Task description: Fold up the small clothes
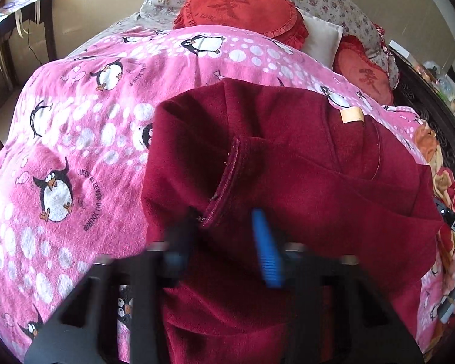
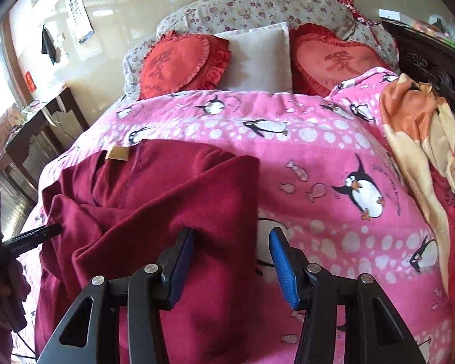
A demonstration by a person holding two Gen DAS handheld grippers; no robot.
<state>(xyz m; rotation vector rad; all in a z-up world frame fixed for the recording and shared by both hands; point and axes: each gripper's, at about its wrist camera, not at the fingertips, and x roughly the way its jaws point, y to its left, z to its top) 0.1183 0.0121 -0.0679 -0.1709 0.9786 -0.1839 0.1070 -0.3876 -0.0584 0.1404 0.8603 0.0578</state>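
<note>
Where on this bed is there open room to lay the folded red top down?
Free: pink penguin blanket between the maroon garment and the orange blanket, and left of the garment. Crowded: the heart cushions at the headboard.

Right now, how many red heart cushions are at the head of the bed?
2: one red heart cushion left of the white pillow, the other right of it. More may be hidden.
</note>
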